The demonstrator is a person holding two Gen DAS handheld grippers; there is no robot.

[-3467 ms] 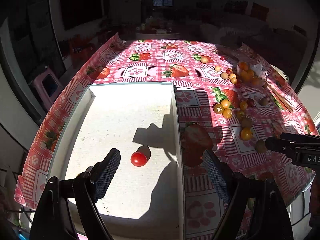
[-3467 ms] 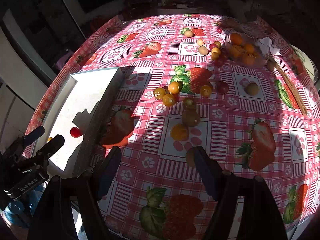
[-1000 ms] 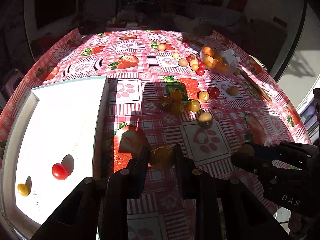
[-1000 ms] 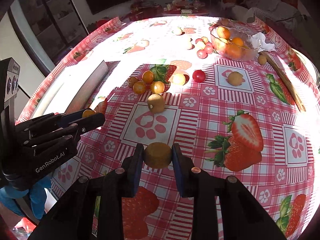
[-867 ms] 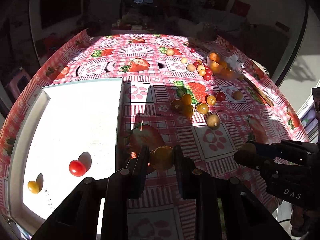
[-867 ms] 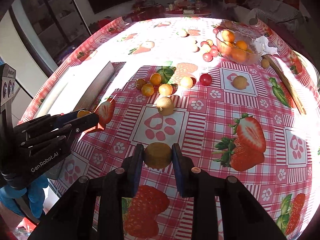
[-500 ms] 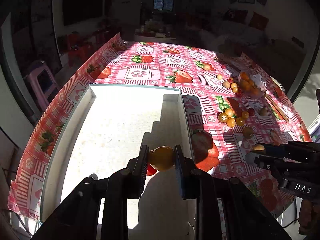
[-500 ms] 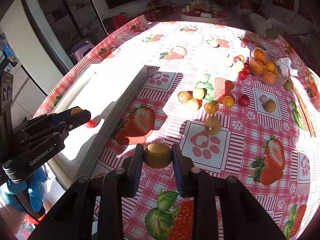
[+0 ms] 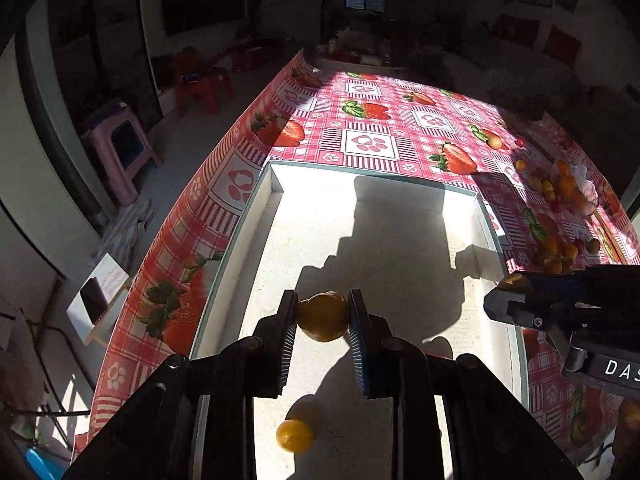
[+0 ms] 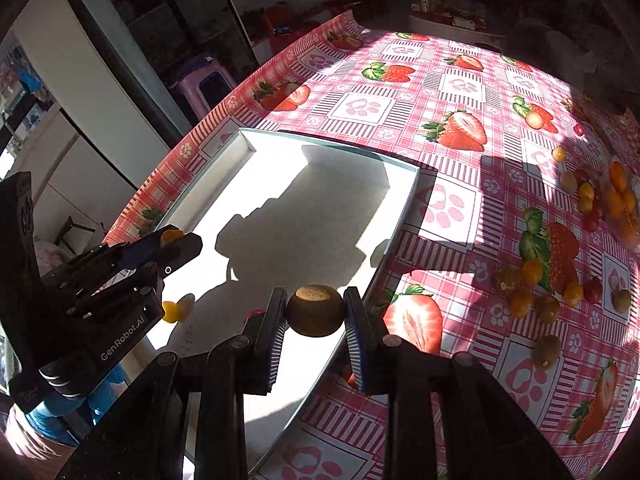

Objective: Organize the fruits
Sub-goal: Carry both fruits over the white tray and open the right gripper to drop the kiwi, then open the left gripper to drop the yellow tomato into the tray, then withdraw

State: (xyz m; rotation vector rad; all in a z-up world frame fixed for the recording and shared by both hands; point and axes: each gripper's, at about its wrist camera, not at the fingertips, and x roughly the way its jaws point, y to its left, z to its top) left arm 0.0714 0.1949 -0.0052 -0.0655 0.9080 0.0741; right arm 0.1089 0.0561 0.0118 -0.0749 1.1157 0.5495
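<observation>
My left gripper (image 9: 322,316) is shut on a yellow-orange fruit (image 9: 323,317) and holds it above the white tray (image 9: 256,216). A small yellow tomato (image 9: 295,435) lies on the tray floor below it. My right gripper (image 10: 315,311) is shut on a brown kiwi (image 10: 315,311) above the tray's right wall (image 10: 400,216). The left gripper also shows in the right wrist view (image 10: 176,240), over the tray's left side. A red tomato (image 10: 252,313) is mostly hidden behind my right finger. The right gripper shows in the left wrist view (image 9: 508,284).
Several loose orange, yellow and red fruits (image 10: 536,292) lie on the strawberry tablecloth (image 10: 440,92) to the right of the tray. A clear bowl of orange fruit (image 10: 620,200) stands at the far right. A pink stool (image 9: 120,148) stands on the floor to the left.
Both grippers closed on fruit on the cloth, then carried it left. The left one now hangs over the tray's middle, the right one over its right wall.
</observation>
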